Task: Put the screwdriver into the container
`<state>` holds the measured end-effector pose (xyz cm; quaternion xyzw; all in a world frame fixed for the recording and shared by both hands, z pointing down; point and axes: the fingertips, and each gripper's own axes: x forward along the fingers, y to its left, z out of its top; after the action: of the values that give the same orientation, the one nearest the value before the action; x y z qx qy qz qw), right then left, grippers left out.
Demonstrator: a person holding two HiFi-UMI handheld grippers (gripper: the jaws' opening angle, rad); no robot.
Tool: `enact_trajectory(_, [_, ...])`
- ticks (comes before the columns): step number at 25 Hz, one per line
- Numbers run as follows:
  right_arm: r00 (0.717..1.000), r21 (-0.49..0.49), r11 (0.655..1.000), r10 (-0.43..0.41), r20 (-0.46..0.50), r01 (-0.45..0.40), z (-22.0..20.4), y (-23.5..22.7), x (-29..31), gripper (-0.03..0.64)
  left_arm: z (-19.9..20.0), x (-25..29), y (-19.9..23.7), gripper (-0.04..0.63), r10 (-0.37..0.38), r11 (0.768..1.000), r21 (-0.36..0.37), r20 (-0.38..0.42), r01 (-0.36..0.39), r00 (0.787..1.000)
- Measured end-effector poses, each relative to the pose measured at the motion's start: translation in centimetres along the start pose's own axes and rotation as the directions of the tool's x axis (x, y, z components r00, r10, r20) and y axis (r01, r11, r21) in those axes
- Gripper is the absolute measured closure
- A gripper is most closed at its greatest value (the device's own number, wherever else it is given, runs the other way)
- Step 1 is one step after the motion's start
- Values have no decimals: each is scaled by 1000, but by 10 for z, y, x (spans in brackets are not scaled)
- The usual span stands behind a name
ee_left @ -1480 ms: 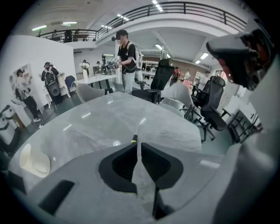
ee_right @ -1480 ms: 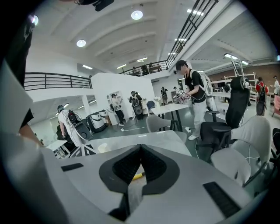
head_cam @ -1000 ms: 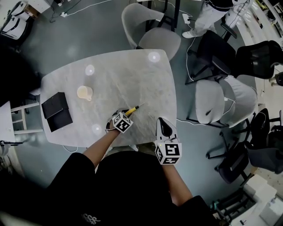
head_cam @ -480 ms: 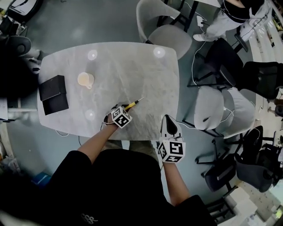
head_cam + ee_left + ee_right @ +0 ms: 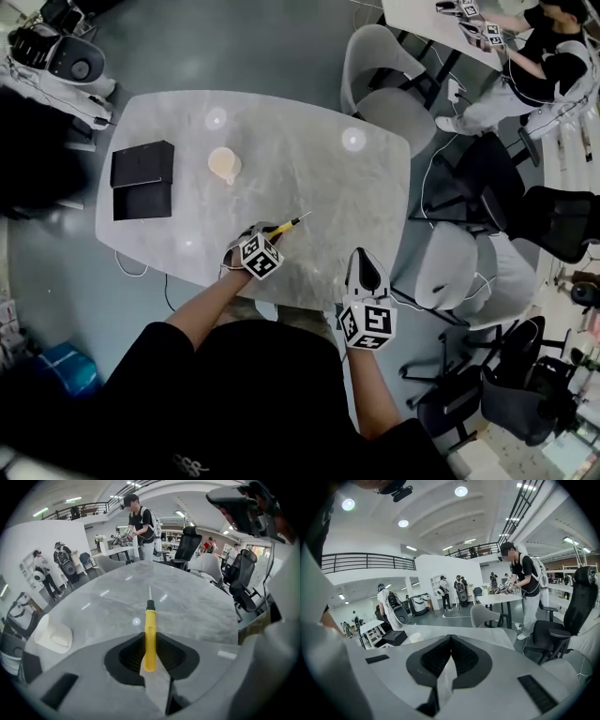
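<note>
- The yellow screwdriver [image 5: 150, 632] is clamped by its handle between the fingers of the left gripper [image 5: 255, 240], which have just been closing on it. Its shaft points out over the tabletop [image 5: 309, 178], seemingly lifted clear.
- The cream container [image 5: 225, 165] stands well apart on the tabletop, near two black boxes [image 5: 142, 167].
- The right gripper [image 5: 450, 641] hovers at the tabletop's near edge, its fingers together on nothing.

glossy marble-look table [image 5: 300, 178], screwdriver [image 5: 150, 632] w/ plastic hdl

Grey chairs [image 5: 394, 111] flank a marble table [image 5: 309, 178] on dark floor [image 5: 244, 47].
</note>
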<state>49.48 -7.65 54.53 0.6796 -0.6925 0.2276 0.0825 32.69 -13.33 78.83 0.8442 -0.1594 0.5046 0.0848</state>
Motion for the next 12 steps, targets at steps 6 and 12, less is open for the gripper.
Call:
enact_trajectory(6, [997,-25,997,72,4,-72,5,81,17,609,-34,-48,38,514,51,994,-96,75,-44,996])
enact_trajectory(12, [991,-82,988,134,15,-132,8,178,35,609,-93,-97,81,514,104,983,-164,112,-84,988])
